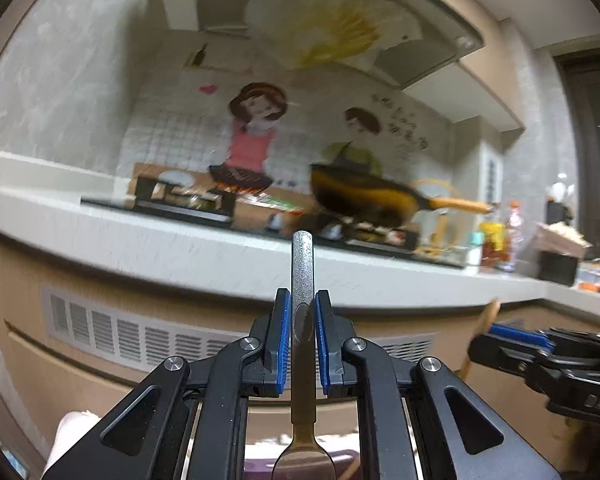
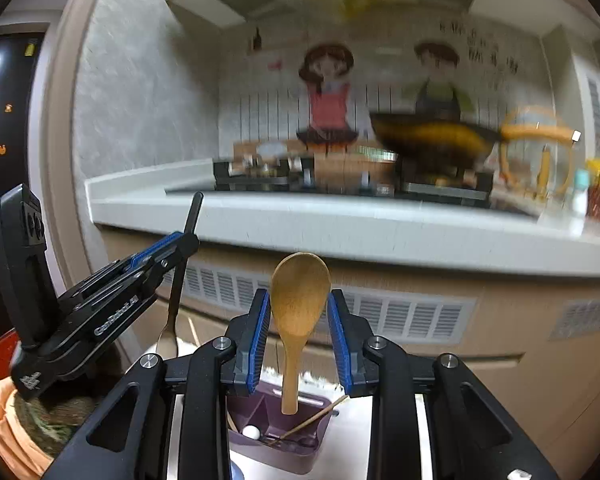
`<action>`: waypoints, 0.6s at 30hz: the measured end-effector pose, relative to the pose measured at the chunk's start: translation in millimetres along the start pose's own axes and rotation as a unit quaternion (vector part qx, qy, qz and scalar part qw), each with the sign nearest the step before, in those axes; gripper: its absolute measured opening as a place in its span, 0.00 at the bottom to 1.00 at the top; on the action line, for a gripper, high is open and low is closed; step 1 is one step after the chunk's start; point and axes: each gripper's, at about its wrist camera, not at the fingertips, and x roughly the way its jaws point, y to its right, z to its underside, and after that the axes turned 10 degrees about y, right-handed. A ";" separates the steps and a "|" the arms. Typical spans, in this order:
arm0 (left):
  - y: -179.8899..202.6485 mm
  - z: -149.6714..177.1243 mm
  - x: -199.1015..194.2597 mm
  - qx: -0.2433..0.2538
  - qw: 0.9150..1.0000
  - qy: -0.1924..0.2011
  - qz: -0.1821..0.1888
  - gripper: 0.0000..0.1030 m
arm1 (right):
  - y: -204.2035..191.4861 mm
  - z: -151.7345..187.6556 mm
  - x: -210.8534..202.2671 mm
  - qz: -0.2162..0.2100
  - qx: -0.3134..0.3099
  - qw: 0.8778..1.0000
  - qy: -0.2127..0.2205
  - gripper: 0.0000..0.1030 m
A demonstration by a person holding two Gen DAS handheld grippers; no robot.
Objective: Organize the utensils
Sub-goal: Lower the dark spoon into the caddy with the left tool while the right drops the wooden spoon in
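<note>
Left gripper: fingers pinched on the handle of a metal spoon, handle up, bowl hanging below. Right gripper: fingers spread apart, flanking a wooden spoon without clearly touching it. Wooden spoon standing bowl-up, handle down in a purple utensil holder with a thin stick and a white-tipped item inside. Beyond, blurred kitchen desk with a dark pan.

tan wooden spoon, purple utensil holder
</note>
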 end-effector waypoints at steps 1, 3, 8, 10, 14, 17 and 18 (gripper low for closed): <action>-4.4 10.9 7.2 0.002 1.000 -0.002 -0.007 0.12 | 2.0 8.6 12.0 -0.003 0.003 1.000 -0.013 0.27; -12.8 33.1 21.2 0.005 1.000 -0.014 -0.022 0.12 | 4.5 26.4 33.3 -0.008 0.008 0.999 -0.040 0.27; -31.4 83.7 47.4 -0.009 0.997 -0.063 -0.039 0.12 | 4.7 73.8 75.4 -0.026 0.018 0.993 -0.110 0.27; -34.5 97.9 51.2 -0.013 0.996 -0.075 -0.040 0.12 | 5.3 93.1 88.3 -0.033 0.024 0.989 -0.139 0.27; -40.1 116.6 53.0 -0.028 0.993 -0.105 -0.039 0.12 | 3.9 127.4 102.8 -0.037 0.029 0.982 -0.186 0.27; -39.2 125.9 46.0 -0.030 0.990 -0.133 -0.040 0.12 | 2.8 141.3 102.8 -0.041 0.029 0.977 -0.205 0.27; -38.4 128.9 42.6 -0.029 0.989 -0.138 -0.041 0.12 | 1.8 145.7 102.0 -0.042 0.026 0.976 -0.210 0.27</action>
